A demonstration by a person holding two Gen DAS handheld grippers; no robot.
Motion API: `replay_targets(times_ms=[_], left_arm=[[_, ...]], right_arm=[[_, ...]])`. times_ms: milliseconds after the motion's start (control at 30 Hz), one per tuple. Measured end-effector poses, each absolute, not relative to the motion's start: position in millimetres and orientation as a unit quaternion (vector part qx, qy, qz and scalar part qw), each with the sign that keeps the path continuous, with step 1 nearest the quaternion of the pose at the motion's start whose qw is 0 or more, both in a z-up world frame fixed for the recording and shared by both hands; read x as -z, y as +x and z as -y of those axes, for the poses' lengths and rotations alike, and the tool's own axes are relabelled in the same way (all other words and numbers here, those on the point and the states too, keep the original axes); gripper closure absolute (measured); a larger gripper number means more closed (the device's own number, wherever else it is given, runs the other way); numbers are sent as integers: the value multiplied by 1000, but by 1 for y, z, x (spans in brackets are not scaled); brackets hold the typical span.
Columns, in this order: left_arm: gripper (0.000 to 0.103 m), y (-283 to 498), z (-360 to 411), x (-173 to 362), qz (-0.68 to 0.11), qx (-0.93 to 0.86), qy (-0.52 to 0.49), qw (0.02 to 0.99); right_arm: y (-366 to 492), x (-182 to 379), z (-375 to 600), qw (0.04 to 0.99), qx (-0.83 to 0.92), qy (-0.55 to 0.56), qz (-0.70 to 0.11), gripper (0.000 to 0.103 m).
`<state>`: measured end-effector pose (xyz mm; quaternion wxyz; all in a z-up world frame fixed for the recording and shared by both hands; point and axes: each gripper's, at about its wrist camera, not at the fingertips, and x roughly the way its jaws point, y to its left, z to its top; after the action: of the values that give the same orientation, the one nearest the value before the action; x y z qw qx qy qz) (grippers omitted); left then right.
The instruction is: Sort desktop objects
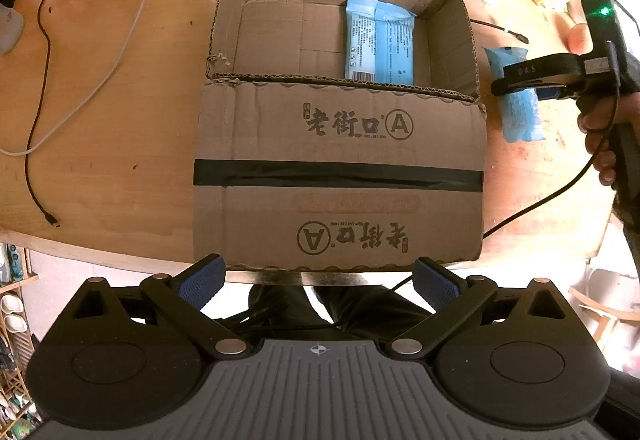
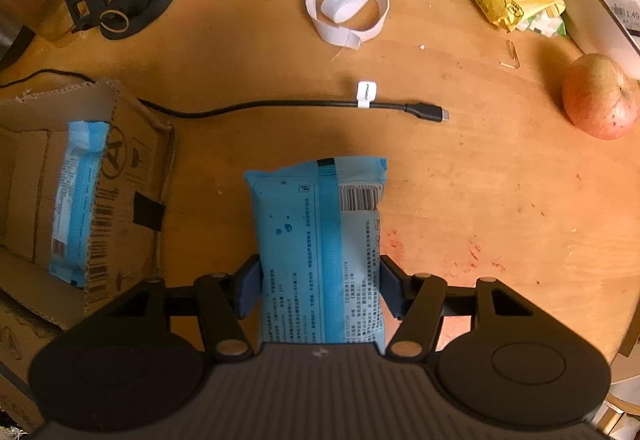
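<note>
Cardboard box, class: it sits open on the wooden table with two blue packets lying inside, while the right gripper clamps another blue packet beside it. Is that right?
Not quite. The cardboard box holds only one blue packet, as the left wrist view shows. The rest stands: the right gripper clamps another blue packet beside the box on the wooden table.

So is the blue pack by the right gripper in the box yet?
No, out. The blue pack sits between the right gripper pads over the table, beside the box.
</note>
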<state>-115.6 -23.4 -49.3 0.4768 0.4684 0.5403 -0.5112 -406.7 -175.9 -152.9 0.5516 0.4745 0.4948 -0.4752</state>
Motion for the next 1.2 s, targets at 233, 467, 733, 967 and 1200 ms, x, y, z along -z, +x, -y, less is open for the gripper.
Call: replay_targets(times_ms=[233, 467, 733, 967, 1200], left_arm=[[0, -115, 24, 50, -541, 512, 468, 476], [0, -114, 23, 50, -542, 512, 466, 476], [0, -112, 23, 51, -544, 514, 463, 474], [0, -111, 23, 52, -546, 514, 462, 474], [0, -110, 24, 51, -545, 517, 461, 472]], right_arm=[[-386, 144, 178, 554, 476, 474, -492, 44], [-378, 141, 172, 554, 477, 474, -491, 44], [-379, 130, 177, 548, 478, 477, -494, 44], [-379, 122, 176, 548, 478, 480, -491, 44], [-381, 108, 176, 550, 481, 479, -487, 44]])
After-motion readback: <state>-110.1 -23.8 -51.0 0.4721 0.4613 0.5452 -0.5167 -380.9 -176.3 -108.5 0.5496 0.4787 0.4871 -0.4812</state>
